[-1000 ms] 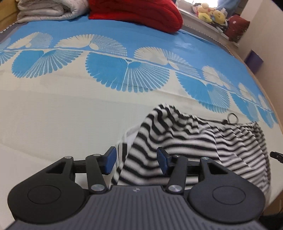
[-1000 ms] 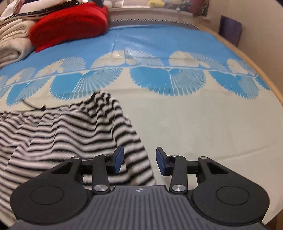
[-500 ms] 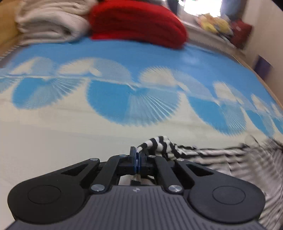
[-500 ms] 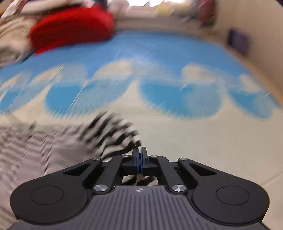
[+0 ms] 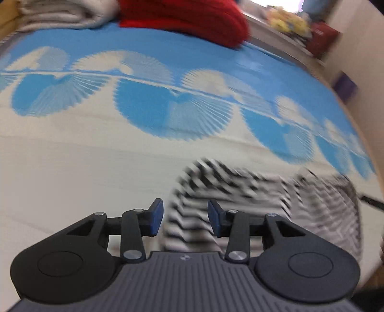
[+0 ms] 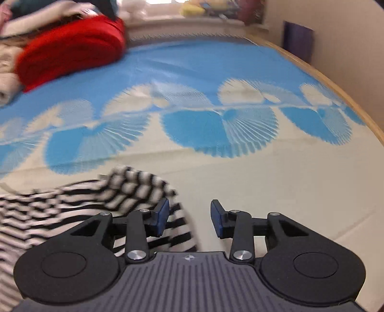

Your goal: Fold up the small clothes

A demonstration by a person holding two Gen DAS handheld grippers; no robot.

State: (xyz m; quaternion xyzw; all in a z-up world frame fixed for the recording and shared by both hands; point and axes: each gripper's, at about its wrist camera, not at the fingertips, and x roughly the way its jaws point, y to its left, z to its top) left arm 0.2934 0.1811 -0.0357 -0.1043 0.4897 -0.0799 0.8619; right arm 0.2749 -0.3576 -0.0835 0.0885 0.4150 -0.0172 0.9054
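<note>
The black-and-white striped garment lies on the cream lower part of the bedspread, its stripes smeared by motion blur in both views. In the left wrist view a raised fold of it sits just ahead of the left gripper, and the cloth spreads off to the right edge of the picture. In the right wrist view the same striped garment fills the lower left, with a humped edge ending just in front of the right gripper.

The left gripper's jaws have just been opening and now stand apart — striped cloth shows in the gap between the blue pads, but neither pad presses on it. The right gripper's jaws have likewise just been opening; its left pad hangs over the garment's edge, while the gap itself shows mostly bare cream sheet. Neither claw has hold of anything.

Beyond the garment the bedspread turns blue with pale fan-shaped motifs. At its far end lie a red folded blanket and, beside it, a stack of pale folded bedding — both blurred. A wooden bed edge curves along the right, with a beige wall behind it
</note>
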